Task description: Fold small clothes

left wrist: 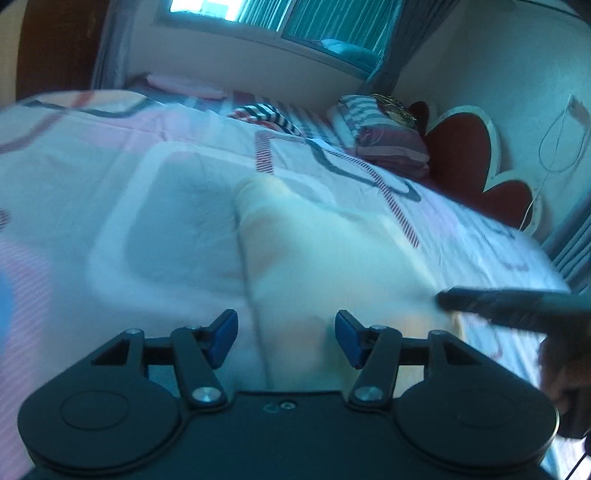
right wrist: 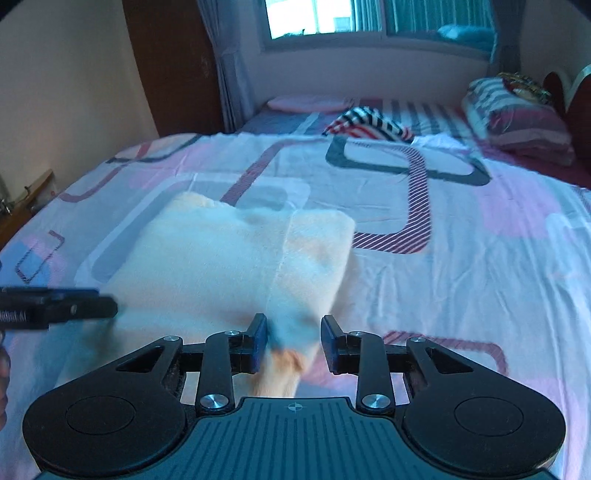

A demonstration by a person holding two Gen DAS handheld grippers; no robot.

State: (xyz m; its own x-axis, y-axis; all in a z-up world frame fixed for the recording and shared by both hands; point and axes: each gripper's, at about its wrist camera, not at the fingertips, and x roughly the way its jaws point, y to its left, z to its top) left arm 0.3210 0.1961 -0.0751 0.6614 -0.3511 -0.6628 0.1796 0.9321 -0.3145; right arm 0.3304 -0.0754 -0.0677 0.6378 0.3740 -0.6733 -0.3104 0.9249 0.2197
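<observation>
A pale cream fuzzy garment (right wrist: pixel 236 266) lies flat on the bed, folded into a rough rectangle; it also shows in the left wrist view (left wrist: pixel 325 266). My left gripper (left wrist: pixel 286 338) is open and empty, just above the garment's near edge. My right gripper (right wrist: pixel 293 341) is open, its jaws either side of the garment's near right corner without closing on it. The right gripper's finger (left wrist: pixel 509 304) reaches in from the right in the left wrist view. The left gripper (right wrist: pixel 59 306) shows at the left in the right wrist view.
The bed (right wrist: pixel 461 258) has a white, pink and grey patterned sheet. A striped garment (right wrist: pixel 369 125) lies further back. Folded striped bedding (right wrist: pixel 517 118) sits by the red headboard (left wrist: pixel 465 158). A window (right wrist: pixel 369 18) and curtains lie beyond.
</observation>
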